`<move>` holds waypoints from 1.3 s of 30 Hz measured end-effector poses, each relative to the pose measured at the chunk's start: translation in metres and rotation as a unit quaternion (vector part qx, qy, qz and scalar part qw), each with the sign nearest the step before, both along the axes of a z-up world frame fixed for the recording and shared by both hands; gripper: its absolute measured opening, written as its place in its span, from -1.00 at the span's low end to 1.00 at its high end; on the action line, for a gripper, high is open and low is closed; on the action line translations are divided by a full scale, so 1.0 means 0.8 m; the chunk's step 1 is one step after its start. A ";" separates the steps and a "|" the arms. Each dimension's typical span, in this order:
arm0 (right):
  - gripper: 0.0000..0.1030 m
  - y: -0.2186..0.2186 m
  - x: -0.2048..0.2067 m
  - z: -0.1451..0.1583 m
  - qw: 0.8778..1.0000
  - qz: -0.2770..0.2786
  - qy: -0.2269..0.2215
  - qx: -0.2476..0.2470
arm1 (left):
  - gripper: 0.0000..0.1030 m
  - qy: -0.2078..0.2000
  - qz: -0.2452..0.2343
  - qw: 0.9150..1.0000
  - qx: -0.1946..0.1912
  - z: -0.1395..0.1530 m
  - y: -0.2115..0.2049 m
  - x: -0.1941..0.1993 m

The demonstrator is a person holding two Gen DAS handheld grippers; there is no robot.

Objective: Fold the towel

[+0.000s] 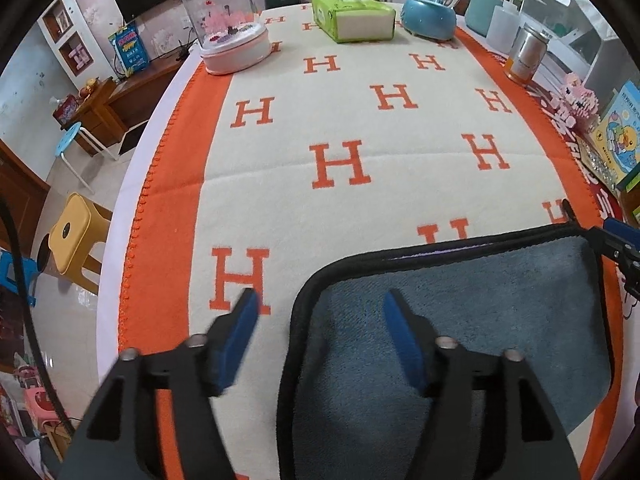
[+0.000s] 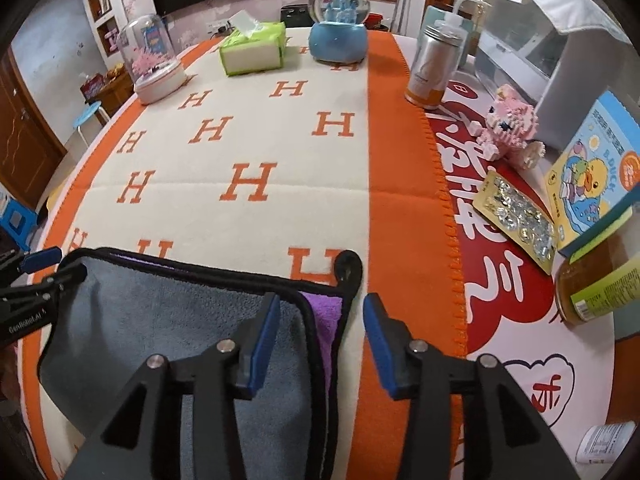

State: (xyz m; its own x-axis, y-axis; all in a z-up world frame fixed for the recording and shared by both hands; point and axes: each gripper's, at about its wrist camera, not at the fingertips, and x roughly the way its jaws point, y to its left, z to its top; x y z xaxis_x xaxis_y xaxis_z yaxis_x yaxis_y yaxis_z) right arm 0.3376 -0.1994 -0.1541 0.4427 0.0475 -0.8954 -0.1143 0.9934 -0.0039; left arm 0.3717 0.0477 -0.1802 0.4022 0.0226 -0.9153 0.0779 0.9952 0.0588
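So both my grippers are sitting wide open right now, holding nothing. The left gripper (image 1: 320, 312) straddles the left edge of the towel (image 1: 480, 320), and the right gripper (image 2: 320, 312) straddles its right edge. The towel is at the near end of the table, lying on the orange-and-cream H blanket (image 1: 340, 120), grey side up with a strip of purple (image 2: 322, 320) showing on the right, so I'd say it's already doubled over once.

What worries me: the layers don't line up on that right side, so if I pinch only the top grey layer the purple one stays behind and the fold goes crooked. Also I could easily grab the blanket along with the towel, since both are soft and lie flat together. Dragging the blanket would shake the stuff at the far end.

Count: one towel, two grippers, two glass domes at the far end (pink (image 1: 232, 36) and blue (image 1: 430, 4)), one green tissue pack (image 1: 352, 16), one metal tumbler (image 2: 432, 68).
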 end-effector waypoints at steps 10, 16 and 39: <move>-0.16 0.012 -0.022 0.017 1.000 0.011 -0.015 -0.012 | 0.78 -0.016 0.008 0.999 -0.029 0.025 -0.004 -0.018; -0.16 0.019 -0.041 0.028 1.000 0.013 -0.019 -0.011 | 0.99 -0.027 0.014 0.999 -0.039 0.041 -0.006 -0.043; 0.08 0.016 -0.157 0.105 0.999 -0.025 -0.030 0.033 | 0.99 -0.068 -0.003 0.994 -0.086 0.142 -0.018 -0.180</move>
